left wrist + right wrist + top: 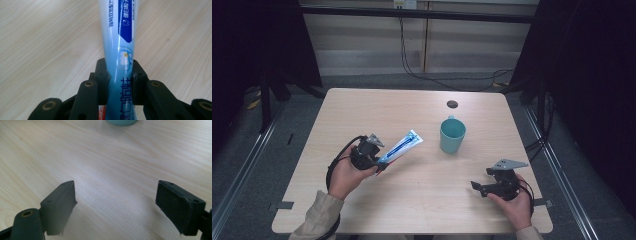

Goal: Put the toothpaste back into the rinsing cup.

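Standing right of the table's (362,110) middle, a teal mug (452,135) is near the far tip of the toothpaste tube (401,146), with a small dark disc (452,104) beyond it. The left gripper (379,162) is clamped on the tube's lower end, its crimped end angled up toward the mug. The right gripper (477,187) rests near the front right, jaws wide apart with nothing between them; the tube's cap is hidden.

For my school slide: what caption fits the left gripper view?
Left gripper squeezing a blue-and-white toothpaste tube above a pale wooden table.
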{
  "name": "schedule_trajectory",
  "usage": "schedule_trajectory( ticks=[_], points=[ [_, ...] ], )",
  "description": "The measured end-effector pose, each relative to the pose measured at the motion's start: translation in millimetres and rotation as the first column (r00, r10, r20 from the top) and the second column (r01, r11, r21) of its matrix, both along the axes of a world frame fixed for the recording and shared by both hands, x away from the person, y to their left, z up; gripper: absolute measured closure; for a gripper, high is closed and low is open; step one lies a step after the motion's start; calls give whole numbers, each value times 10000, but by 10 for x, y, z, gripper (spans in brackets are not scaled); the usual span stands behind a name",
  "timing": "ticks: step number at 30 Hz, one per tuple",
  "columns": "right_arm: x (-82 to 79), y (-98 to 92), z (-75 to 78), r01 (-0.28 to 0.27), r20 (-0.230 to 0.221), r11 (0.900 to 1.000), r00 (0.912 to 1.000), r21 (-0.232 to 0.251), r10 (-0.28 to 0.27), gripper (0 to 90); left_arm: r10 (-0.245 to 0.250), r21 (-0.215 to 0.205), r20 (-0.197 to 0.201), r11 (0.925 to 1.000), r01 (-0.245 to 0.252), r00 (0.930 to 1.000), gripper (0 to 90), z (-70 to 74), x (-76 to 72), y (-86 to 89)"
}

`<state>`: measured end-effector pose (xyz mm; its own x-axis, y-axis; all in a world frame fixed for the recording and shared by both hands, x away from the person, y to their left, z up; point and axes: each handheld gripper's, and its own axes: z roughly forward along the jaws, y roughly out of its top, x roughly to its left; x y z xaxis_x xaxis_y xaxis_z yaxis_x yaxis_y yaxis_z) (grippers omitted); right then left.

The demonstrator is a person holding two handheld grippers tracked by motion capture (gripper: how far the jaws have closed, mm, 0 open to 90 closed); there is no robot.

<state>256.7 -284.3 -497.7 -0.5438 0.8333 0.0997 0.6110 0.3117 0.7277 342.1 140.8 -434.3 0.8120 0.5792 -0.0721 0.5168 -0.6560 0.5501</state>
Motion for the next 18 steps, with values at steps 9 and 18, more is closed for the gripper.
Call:
schedule_trajectory(
  ticks=[9,18],
  points=[
    [111,205,170,-633,18,9979,9980,-130,633,170,-20,-259,82,9997,22,10000,730,10,4,-26],
    [206,301,255,-863,-21,9959,9963,271,864,177,117,-609,223,9981,-103,9997,730,45,2,-48]
  ],
)
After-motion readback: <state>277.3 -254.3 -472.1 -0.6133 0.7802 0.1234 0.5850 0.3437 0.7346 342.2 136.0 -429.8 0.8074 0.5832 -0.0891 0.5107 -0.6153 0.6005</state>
